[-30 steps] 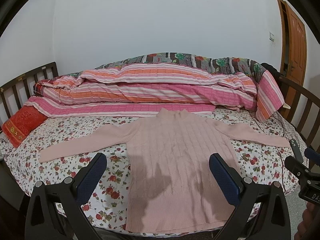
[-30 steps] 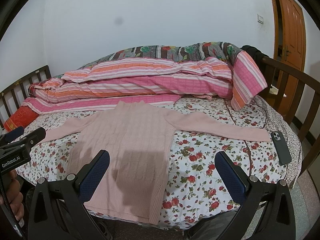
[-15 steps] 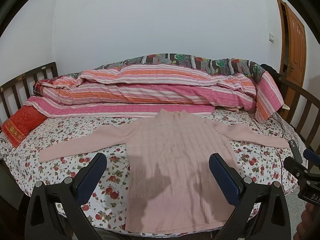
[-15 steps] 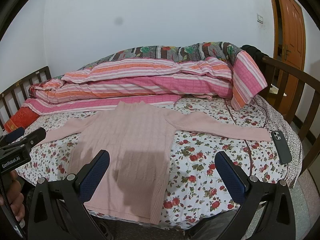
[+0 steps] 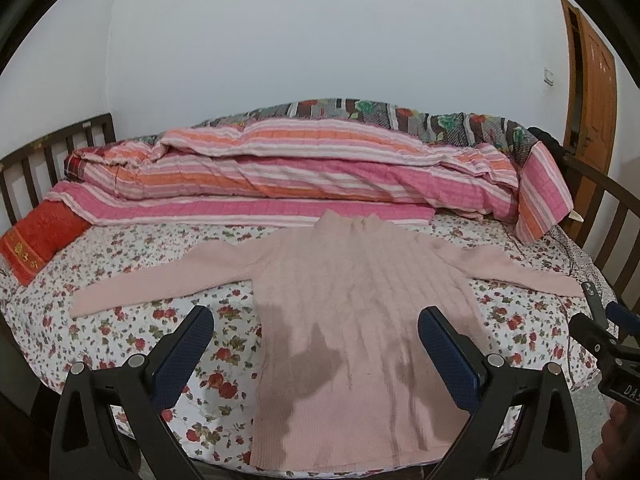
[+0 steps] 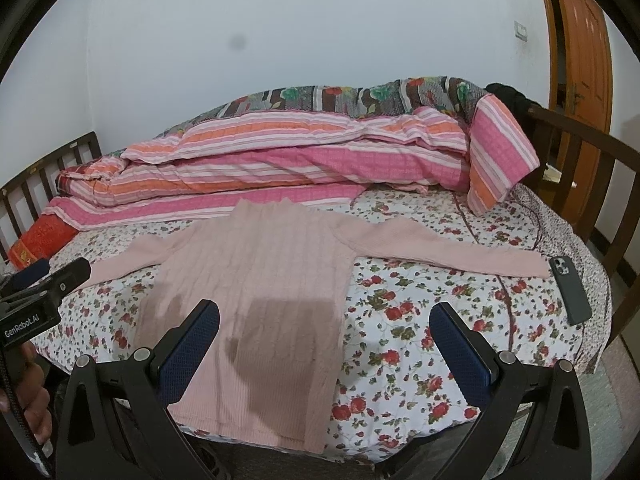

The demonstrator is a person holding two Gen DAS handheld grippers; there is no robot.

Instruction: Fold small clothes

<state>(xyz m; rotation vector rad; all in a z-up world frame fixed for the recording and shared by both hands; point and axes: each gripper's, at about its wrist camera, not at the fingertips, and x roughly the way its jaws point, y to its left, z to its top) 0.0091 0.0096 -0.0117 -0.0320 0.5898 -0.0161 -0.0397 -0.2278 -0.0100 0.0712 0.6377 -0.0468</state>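
Observation:
A pink ribbed sweater (image 5: 360,300) lies flat on the flowered bedsheet (image 5: 132,320), collar toward the far quilts, both sleeves spread out sideways and its hem at the near edge of the bed. My left gripper (image 5: 316,344) hovers open above the hem, nothing between its fingers. In the right wrist view the same sweater (image 6: 264,280) lies left of centre. My right gripper (image 6: 324,340) is open over the sweater's right side and the sheet, holding nothing. Gripper shadows fall on the lower part of the sweater.
Rolled striped quilts (image 5: 300,176) fill the far side of the bed. A red pillow (image 5: 36,240) lies at the left by the wooden headboard (image 5: 36,160). A dark phone (image 6: 570,288) rests by the right sleeve's end. A wooden rail (image 6: 592,184) and door (image 6: 580,52) stand at right.
Both views have shifted very slightly. The sweater lies as before and both grippers stay open.

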